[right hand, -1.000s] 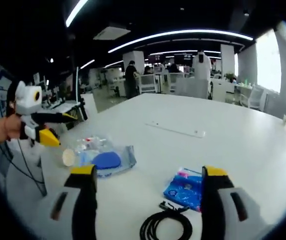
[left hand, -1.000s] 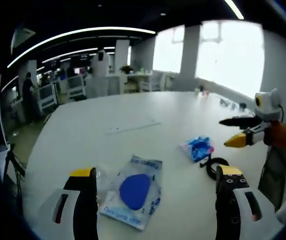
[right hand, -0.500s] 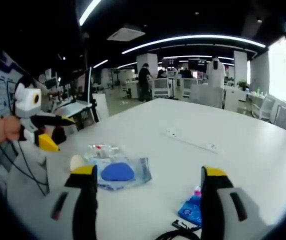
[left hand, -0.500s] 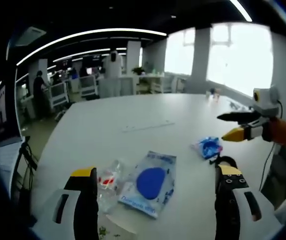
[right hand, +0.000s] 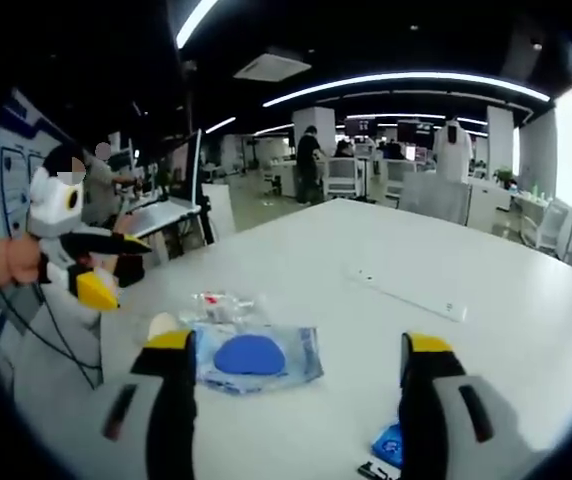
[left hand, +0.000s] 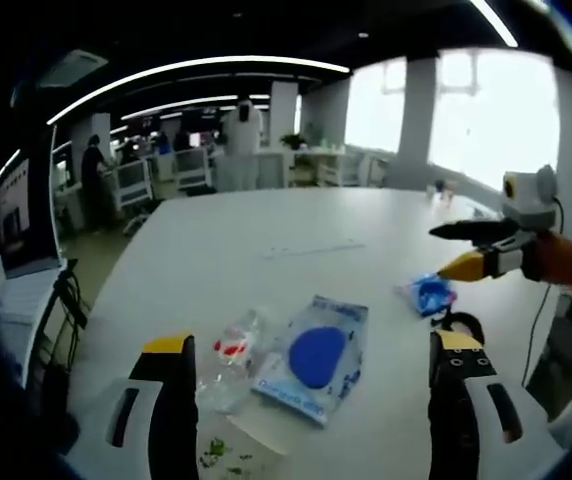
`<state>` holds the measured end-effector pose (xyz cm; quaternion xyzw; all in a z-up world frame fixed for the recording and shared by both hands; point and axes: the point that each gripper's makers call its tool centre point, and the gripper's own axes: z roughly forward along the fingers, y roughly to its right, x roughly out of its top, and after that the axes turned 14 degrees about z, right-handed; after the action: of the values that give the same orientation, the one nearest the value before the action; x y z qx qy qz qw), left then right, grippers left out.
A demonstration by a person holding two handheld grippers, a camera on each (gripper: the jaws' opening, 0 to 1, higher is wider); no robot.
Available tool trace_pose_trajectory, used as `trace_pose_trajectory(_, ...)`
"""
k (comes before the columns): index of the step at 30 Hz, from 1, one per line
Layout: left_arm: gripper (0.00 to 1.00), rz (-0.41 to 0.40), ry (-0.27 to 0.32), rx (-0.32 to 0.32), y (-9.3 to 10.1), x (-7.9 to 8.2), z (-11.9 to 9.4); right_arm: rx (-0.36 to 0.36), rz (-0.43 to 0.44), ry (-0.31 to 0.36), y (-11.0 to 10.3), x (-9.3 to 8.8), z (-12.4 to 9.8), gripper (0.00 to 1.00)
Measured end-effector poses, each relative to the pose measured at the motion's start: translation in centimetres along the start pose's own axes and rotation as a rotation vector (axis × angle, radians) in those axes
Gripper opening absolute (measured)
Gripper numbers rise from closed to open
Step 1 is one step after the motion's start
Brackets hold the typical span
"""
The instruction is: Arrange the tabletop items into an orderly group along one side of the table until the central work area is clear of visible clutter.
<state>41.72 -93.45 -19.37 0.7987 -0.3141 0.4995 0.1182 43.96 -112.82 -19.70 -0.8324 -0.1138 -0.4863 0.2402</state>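
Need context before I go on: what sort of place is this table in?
Most likely an open-plan office: a large white table, rows of desks and chairs behind it, a monitor at the side, and long ceiling light strips.

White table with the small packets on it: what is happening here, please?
A person holds two grippers above the white table. The left gripper and right gripper both hover with jaws open, holding nothing. A clear packet with a blue oval pad, a crumpled clear wrapper, a small blue packet and a black cable coil lie loose.
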Motion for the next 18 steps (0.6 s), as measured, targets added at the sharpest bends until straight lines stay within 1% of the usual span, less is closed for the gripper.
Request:
trace_pose_trajectory(4, 0.94, -0.016, -0.006, 0.011, -0.2, -0.6, 0.0, 0.011, -0.007, -0.015, -0.1, -0.2, 0.8, 0.83)
trace_pose_trajectory(9, 0.93, -0.040, -0.020, 0.024, -0.3, -1.7, 0.0, 0.029, -0.015, -0.034, -0.2, -0.5, 1.9, 0.82)
trace_pose_trajectory(18, 0.92, -0.072, -0.040, 0.035, -0.1, -3.1, 0.5, 0.060, -0.025, -0.064, -0.5, -1.2, 3.8, 0.81)
